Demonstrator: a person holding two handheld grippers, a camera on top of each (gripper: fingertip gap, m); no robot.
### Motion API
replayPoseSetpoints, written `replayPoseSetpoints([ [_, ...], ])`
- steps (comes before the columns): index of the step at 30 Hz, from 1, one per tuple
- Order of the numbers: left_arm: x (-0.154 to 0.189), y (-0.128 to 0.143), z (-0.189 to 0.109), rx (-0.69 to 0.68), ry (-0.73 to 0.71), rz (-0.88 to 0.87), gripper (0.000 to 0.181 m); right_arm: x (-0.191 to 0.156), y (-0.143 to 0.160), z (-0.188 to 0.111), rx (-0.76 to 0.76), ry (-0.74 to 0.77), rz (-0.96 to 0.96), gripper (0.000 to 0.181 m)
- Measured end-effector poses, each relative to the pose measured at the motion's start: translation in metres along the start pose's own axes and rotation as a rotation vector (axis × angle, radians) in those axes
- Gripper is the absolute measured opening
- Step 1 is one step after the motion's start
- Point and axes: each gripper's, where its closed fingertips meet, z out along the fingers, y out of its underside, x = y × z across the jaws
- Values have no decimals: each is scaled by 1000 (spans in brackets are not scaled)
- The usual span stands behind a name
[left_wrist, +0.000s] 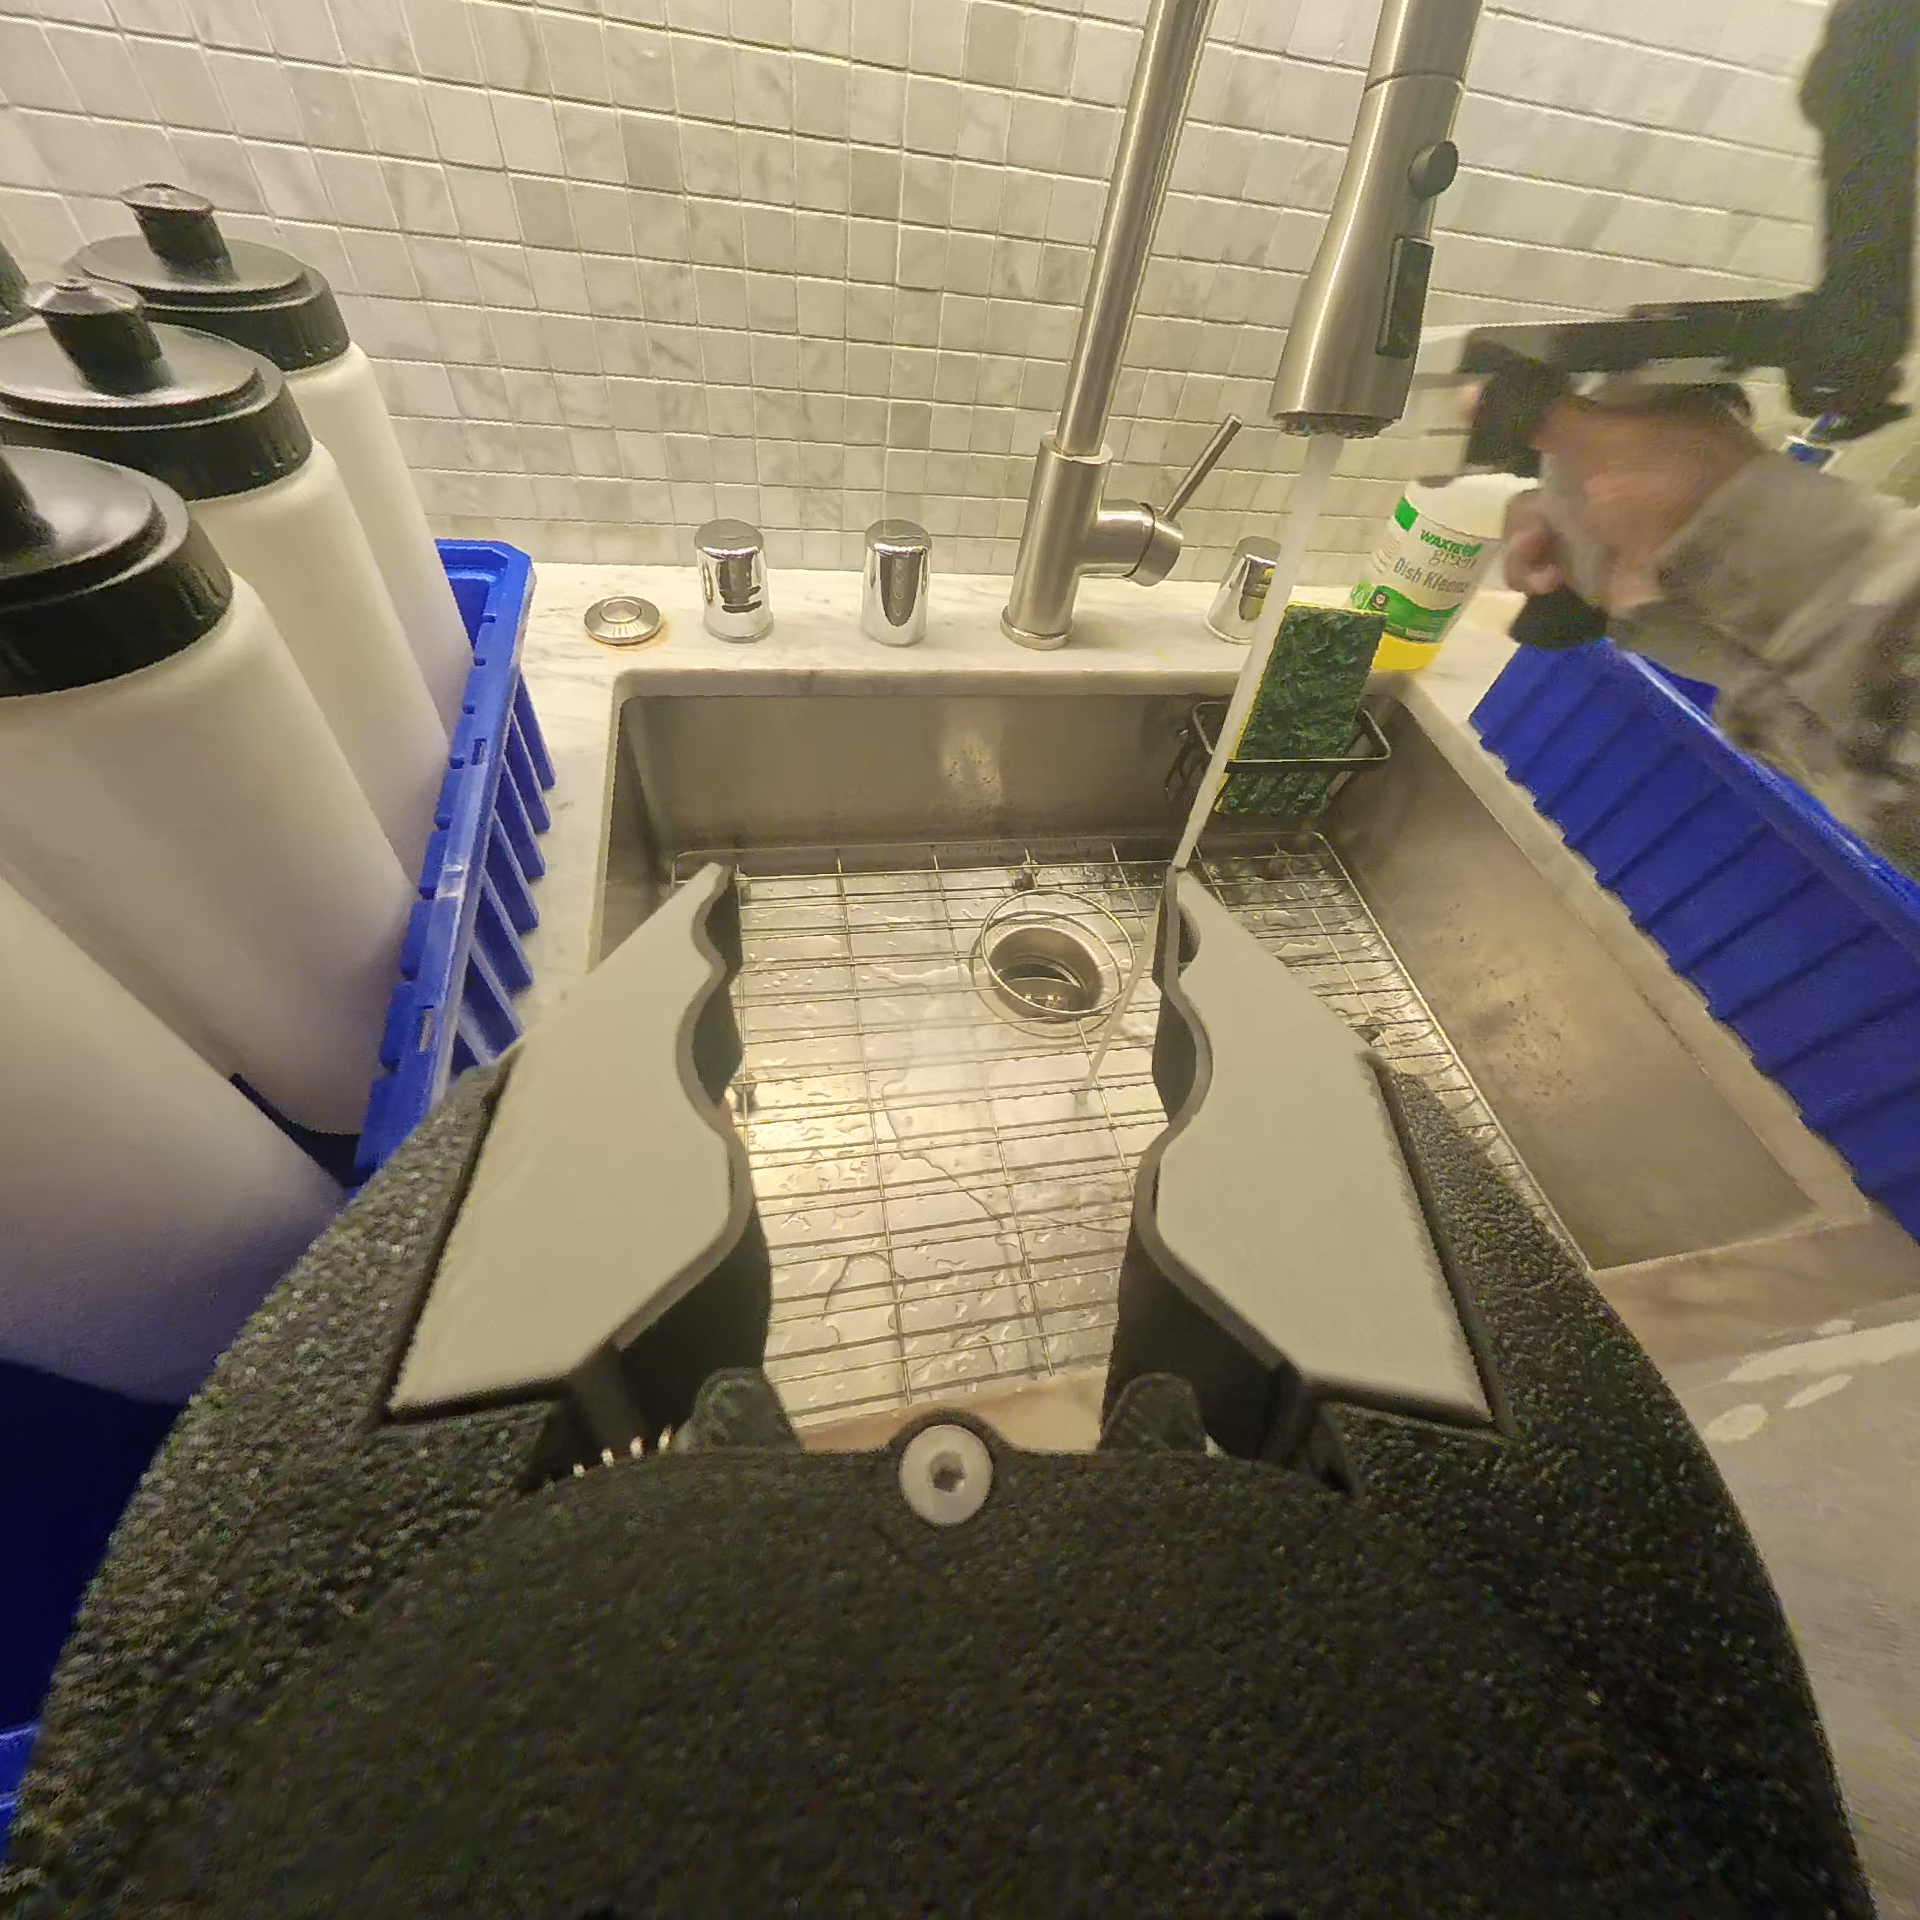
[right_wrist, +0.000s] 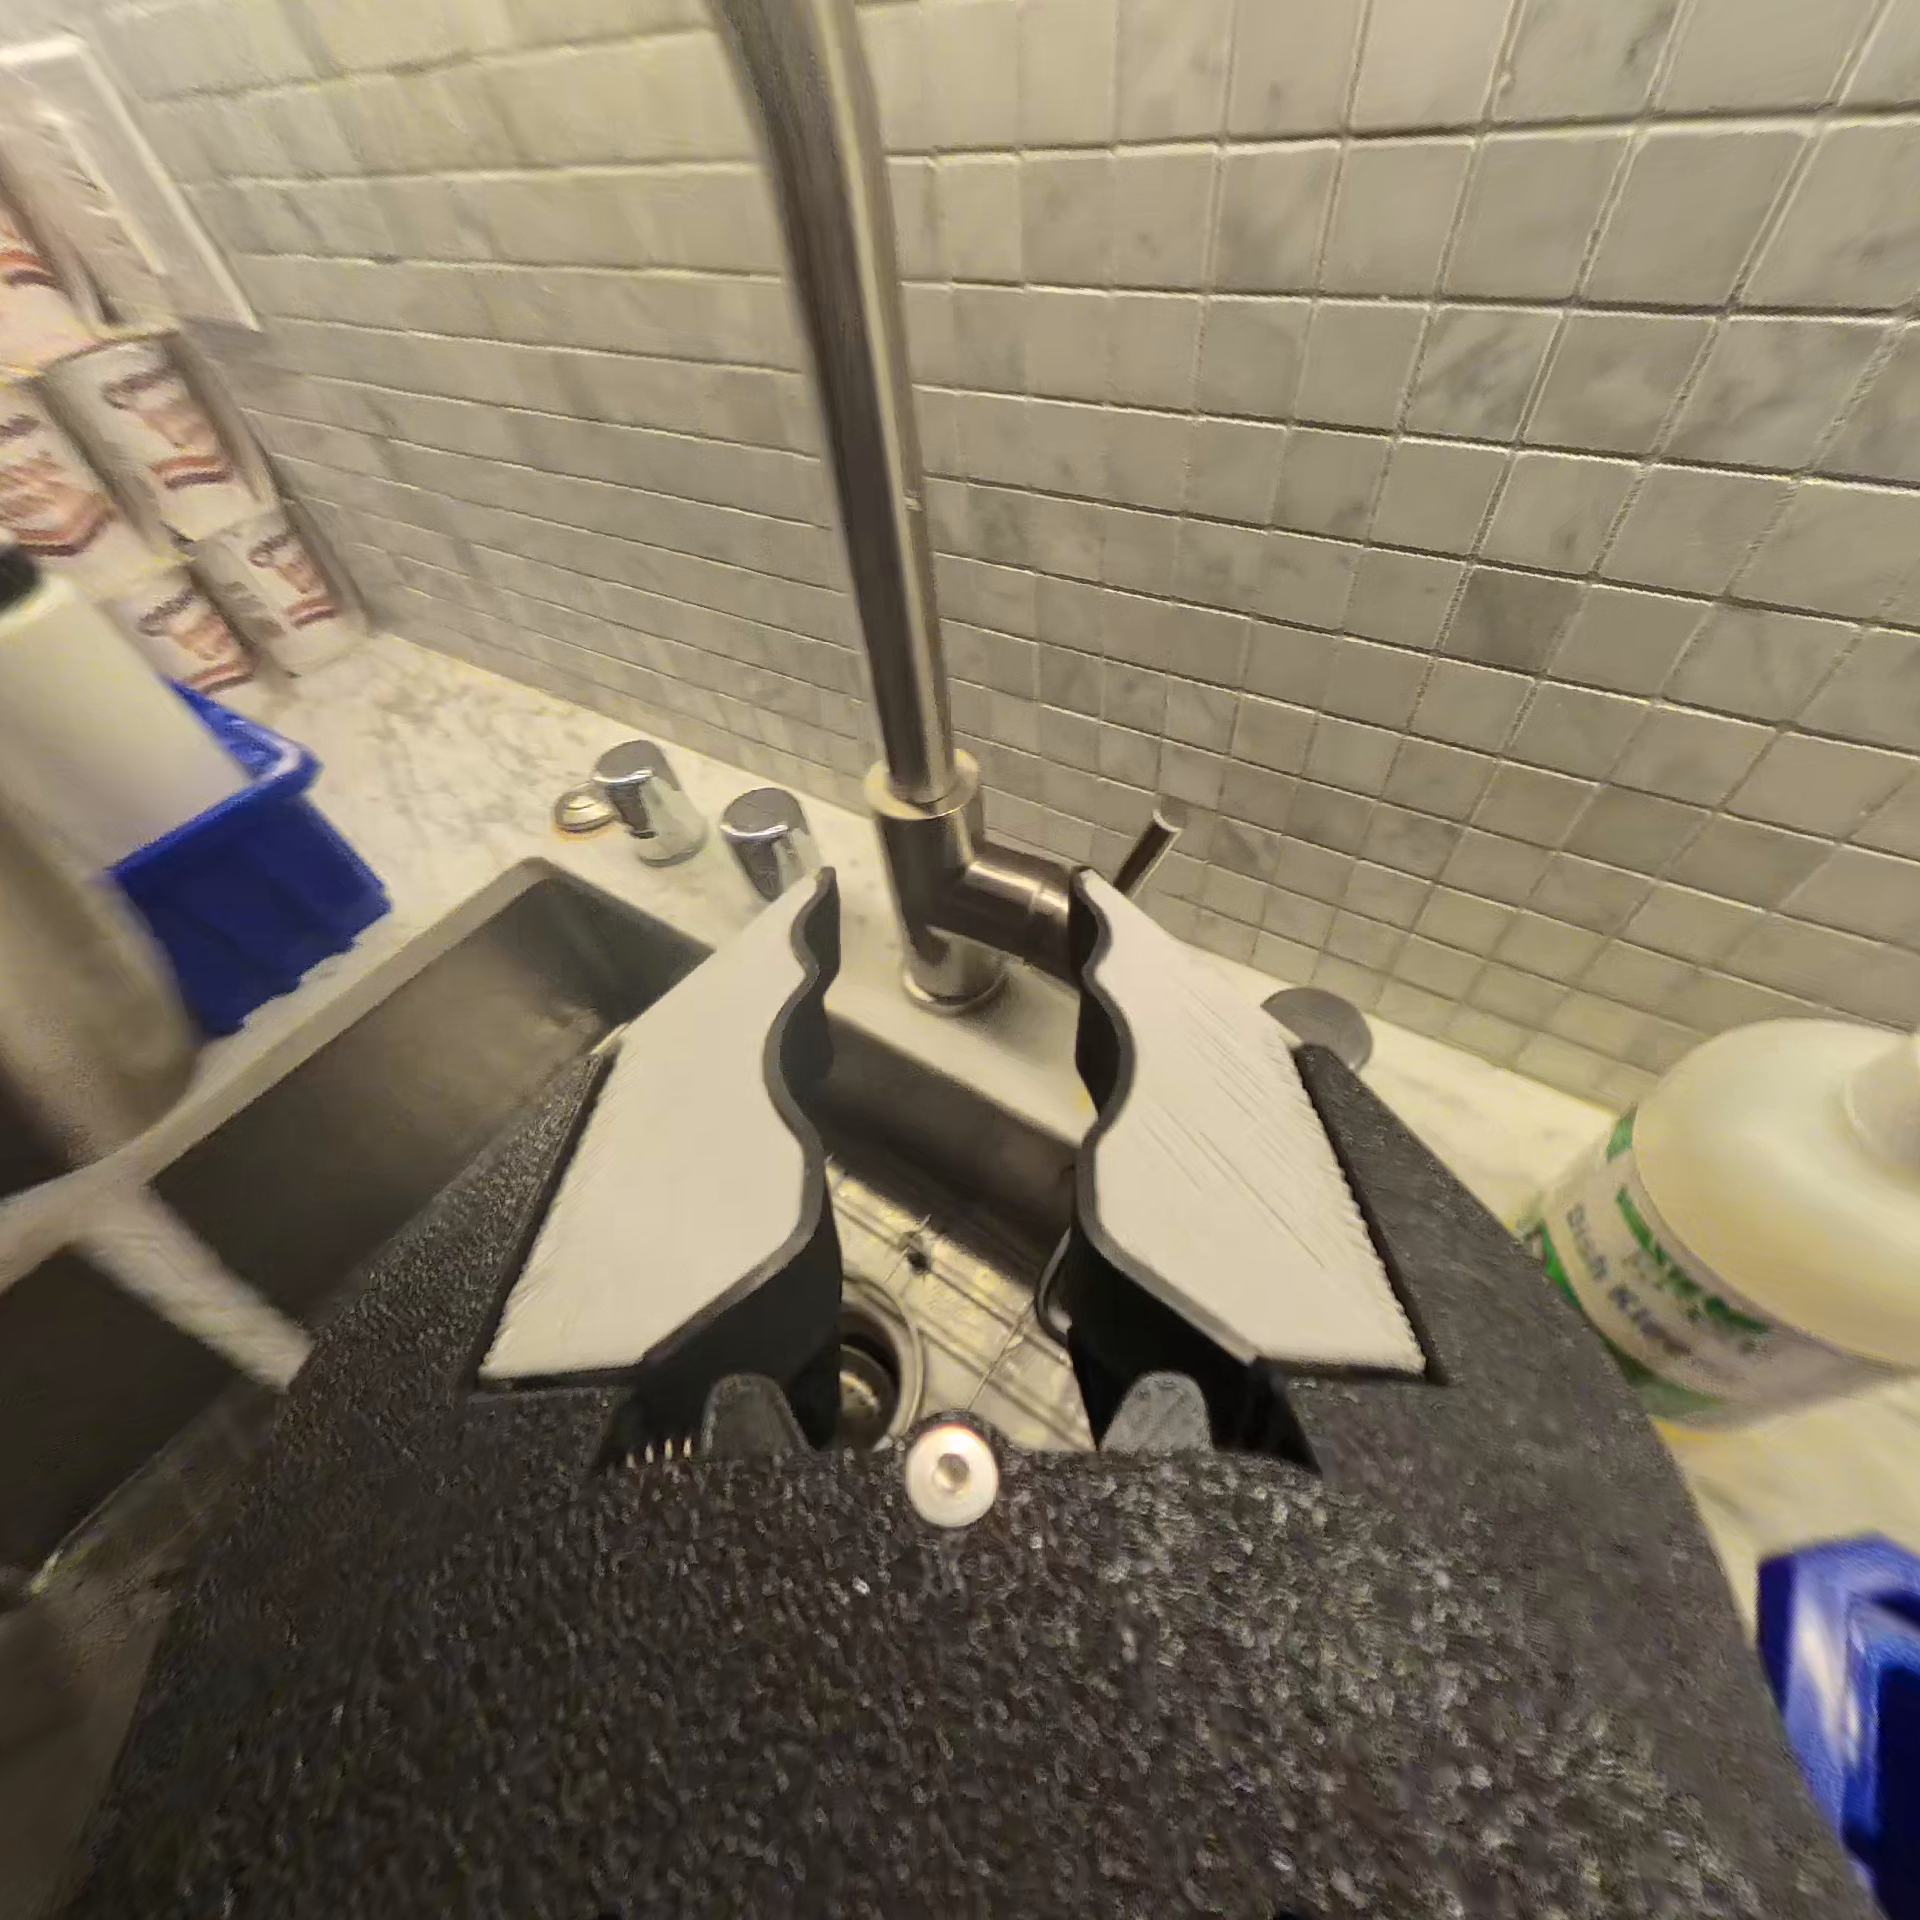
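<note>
While water runs from the spray head (left_wrist: 1351, 239), the left tool (left_wrist: 951, 883) hangs over the steel sink (left_wrist: 810, 758), its fingers spread wide and holding nothing. Below and between the fingers lies a wet wire grid (left_wrist: 914, 1122) with the drain (left_wrist: 1044, 971) ahead. The stream (left_wrist: 1236, 707) falls just inside the right finger. Ahead and right, a green sponge (left_wrist: 1304, 707) stands in a black caddy (left_wrist: 1195, 748). Left of the tool, white bottles (left_wrist: 187, 790) with black caps stand in a blue bin (left_wrist: 468, 831); another blue bin (left_wrist: 1704, 862) sits right.

From the right wrist view, the right tool (right_wrist: 951, 894) is likewise spread and empty, its tips flanking the faucet base (right_wrist: 935, 883) without visible contact. A soap bottle (right_wrist: 1745, 1205) stands on the marble surface (right_wrist: 436, 758) to its right; stacked paper cups (right_wrist: 177, 520) stand far left.
</note>
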Motion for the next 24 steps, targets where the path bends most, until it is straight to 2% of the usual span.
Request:
replayPoseSetpoints([
  [3, -9, -3, -7, 17, -12, 9, 81, -28, 0, -59, 41, -26, 10, 44],
  [6, -32, -8, -25, 47, -66, 16, 79, -52, 17, -117, 37, -44, -3, 42],
  [10, -95, -8, -60, 61, -194, -3, 77, -87, 54, -173, -32, -79, -6, 40],
  [12, -133, -3, -73, 46, -242, -27, 80, -113, 64, -191, -37, -110, -11, 31],
  [15, -178, 12, -71, -17, -231, -65, 97, -154, 73, -200, -56, -142, -26, 31],
  [17, -198, 19, -58, -65, -206, -11, 103, -181, 72, -198, -51, -155, -28, 35],
  [20, -209, 21, -32, -125, -89, -5, 111, -223, 64, -188, -38, -143, -57, 46],
  [24, -204, 24, -4, -214, 100, 72, 114, -277, 60, -176, -33, -143, -72, 53],
])
